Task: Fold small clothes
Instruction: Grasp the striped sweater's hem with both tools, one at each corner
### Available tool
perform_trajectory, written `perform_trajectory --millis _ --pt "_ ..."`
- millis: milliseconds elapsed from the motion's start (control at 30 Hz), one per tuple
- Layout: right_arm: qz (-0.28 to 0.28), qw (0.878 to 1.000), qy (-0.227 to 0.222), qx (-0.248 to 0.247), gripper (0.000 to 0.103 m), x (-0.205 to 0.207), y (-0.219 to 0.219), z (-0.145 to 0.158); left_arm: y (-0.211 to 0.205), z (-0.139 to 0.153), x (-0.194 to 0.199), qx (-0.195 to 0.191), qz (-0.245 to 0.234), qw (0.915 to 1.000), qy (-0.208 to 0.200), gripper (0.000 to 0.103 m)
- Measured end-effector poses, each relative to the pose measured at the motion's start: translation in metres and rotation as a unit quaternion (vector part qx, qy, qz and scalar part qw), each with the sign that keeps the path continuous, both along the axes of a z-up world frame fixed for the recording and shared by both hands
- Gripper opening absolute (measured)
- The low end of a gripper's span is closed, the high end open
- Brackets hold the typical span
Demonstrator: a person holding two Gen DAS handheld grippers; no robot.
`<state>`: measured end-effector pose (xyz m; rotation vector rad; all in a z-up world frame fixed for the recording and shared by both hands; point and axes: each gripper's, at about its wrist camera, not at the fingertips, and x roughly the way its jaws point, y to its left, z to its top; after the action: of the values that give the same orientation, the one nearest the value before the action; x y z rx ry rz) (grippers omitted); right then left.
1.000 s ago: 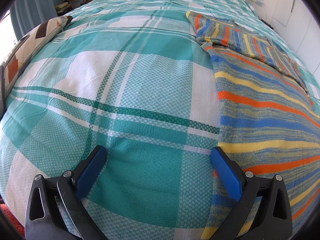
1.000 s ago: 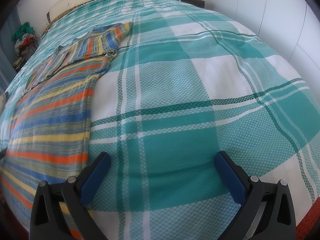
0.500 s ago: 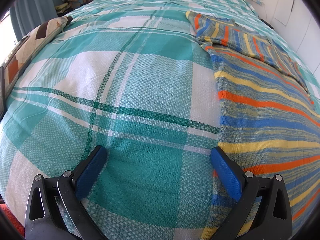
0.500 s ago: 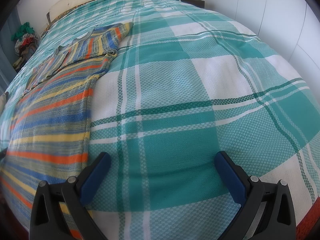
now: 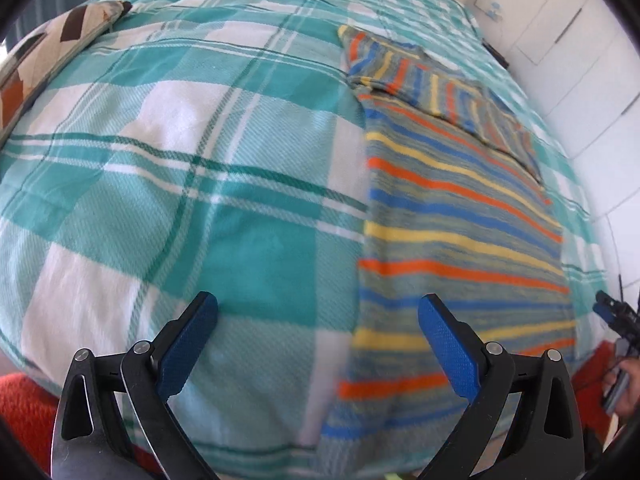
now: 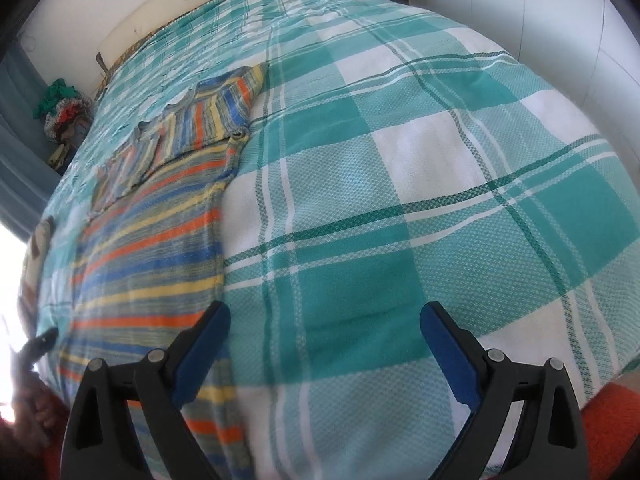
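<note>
Both hand-held grippers, left (image 5: 318, 316) and right (image 6: 324, 326), hang spread and empty over the teal-and-white checked bed (image 5: 168, 184); the right jaws have just narrowed slightly, nothing between them. Between the two lies the flat striped knitted sweater (image 5: 460, 216), its sleeve already folded across the top; the step looks like reaching for the hem, so each should pinch a lower corner.

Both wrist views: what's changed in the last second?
Both hand-held grippers pulled back and up from the bed: the left hand-held gripper and right hand-held gripper now see the bed's near edge. The right one's jaws have just been closing slightly, nothing between them. Nothing was grabbed. The striped sweater lies flat on the bedspread as before.
</note>
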<state>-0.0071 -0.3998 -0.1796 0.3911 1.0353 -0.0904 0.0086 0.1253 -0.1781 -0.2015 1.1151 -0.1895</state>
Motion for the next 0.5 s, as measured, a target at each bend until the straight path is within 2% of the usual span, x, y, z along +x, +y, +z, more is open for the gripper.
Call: perform_trajectory --millis 33,100,167,200,233,300,367,400,433,500 --pt "0.018 1.000 0.007 0.012 0.096 -0.005 0.001 0.007 -0.007 0.000 -0.011 0.003 -0.021 0.9997 0.010 0.098" --pt "0.056 0.997 0.031 0.052 0.095 -0.017 0.009 0.014 -0.024 -0.005 -0.028 0.022 -0.060 0.9975 0.031 0.087" --pt "0.088 0.988 0.061 0.110 0.090 -0.028 0.023 0.009 -0.040 -0.012 -0.037 0.037 -0.079 0.9949 0.052 0.074" --pt "0.101 0.983 0.077 0.136 0.083 -0.033 0.031 0.004 -0.046 -0.014 -0.040 0.041 -0.079 0.9943 0.059 0.071" --pt "0.111 0.978 0.093 0.153 0.075 -0.037 0.040 -0.003 -0.050 -0.017 -0.041 0.045 -0.078 0.9938 0.064 0.064" --pt "0.121 0.972 0.122 0.162 0.069 -0.037 0.056 -0.018 -0.059 -0.022 -0.041 0.061 -0.086 0.9920 0.070 0.050" --pt "0.136 0.970 0.130 0.151 0.051 -0.035 0.071 -0.029 -0.064 -0.024 -0.041 0.068 -0.101 0.9891 0.083 0.005" --pt "0.155 0.966 0.146 0.148 0.020 -0.034 0.081 -0.036 -0.063 -0.023 -0.040 0.064 -0.104 0.9885 0.089 0.004" --pt "0.168 0.962 0.163 0.143 0.006 -0.033 0.087 -0.041 -0.061 -0.020 -0.039 0.058 -0.106 0.9886 0.090 0.004" --pt "0.175 0.961 0.162 0.139 0.006 -0.032 0.090 -0.037 -0.050 -0.009 -0.035 0.023 -0.095 0.9909 0.093 0.003"
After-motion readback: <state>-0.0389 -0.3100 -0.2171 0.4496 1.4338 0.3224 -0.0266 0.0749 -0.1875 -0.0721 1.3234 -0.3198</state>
